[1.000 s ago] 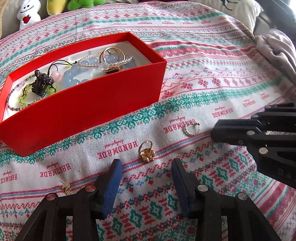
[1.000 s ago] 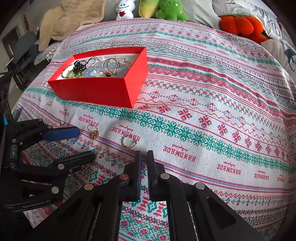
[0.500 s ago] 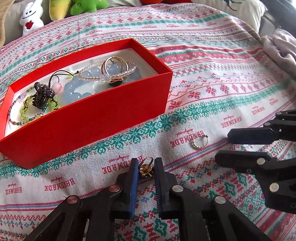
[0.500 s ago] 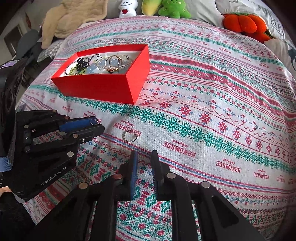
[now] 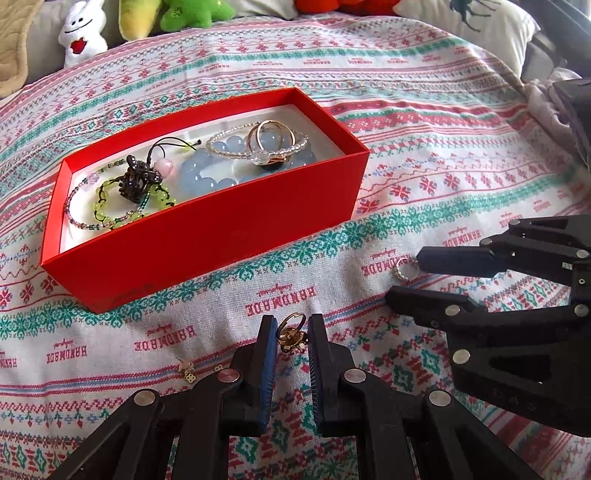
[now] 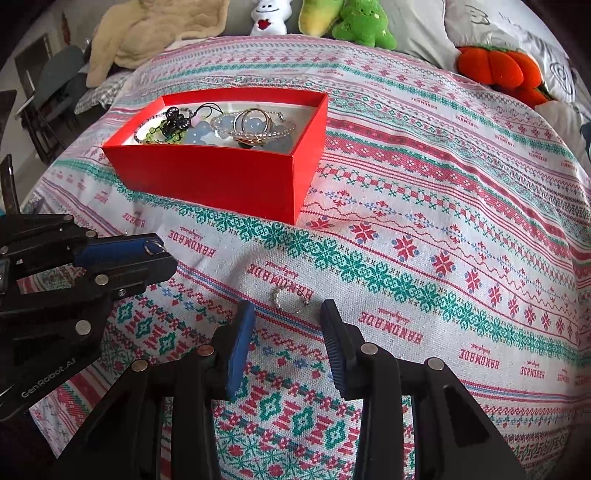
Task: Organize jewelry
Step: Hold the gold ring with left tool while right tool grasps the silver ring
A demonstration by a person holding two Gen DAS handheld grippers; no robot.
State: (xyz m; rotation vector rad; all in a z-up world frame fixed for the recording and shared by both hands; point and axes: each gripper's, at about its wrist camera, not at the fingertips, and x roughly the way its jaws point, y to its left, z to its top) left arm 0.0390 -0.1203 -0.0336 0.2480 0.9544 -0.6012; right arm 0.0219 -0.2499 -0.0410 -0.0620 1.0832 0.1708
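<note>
A gold flower ring sits between the fingers of my left gripper, which is shut on it and holds it above the patterned cloth; its loop shows at the fingertips in the right wrist view. A small pearl ring lies on the cloth just ahead of my right gripper, which is open and empty. The pearl ring also shows in the left wrist view. The red box holds several bracelets and rings; it also shows in the right wrist view.
A small gold earring lies on the cloth left of my left gripper. Plush toys and pillows line the bed's far edge. An orange plush sits at the back right. Grey clothing lies at the right.
My right gripper has opened wide and come up to the pearl ring. My left gripper has lifted the gold flower ring slightly, still shut on it.
</note>
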